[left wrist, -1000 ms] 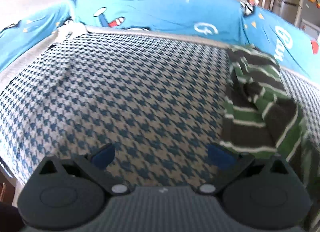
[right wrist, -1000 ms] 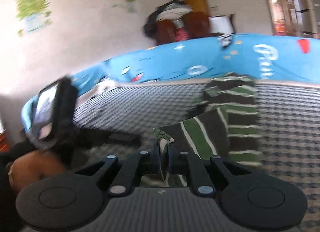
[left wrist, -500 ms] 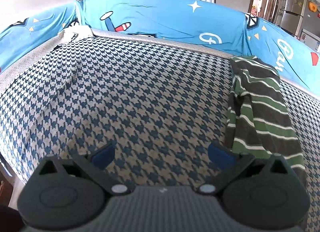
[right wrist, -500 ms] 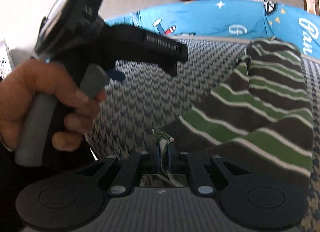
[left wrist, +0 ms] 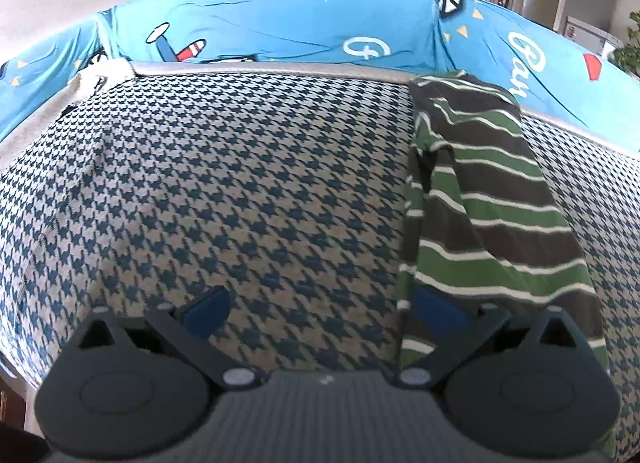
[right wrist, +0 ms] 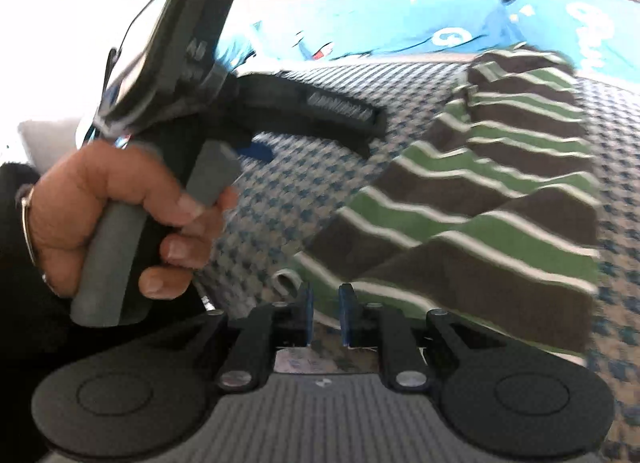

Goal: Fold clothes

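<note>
Softly draped in a long strip across the houndstooth bed [left wrist: 240, 183], the striped shirt [left wrist: 488, 199] looks light and floppy, best pinched at a hem corner, while left gripper [left wrist: 320, 309] and right gripper [right wrist: 326, 315] hold their fingers parted, gripping nothing.

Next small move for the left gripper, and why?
Probably ease the left gripper right and shut on the near edge of the striped shirt. It is open and empty, with the shirt edge just by its right finger. The right gripper shows a gap with no cloth between its pads, so nothing holds the shirt.
</note>
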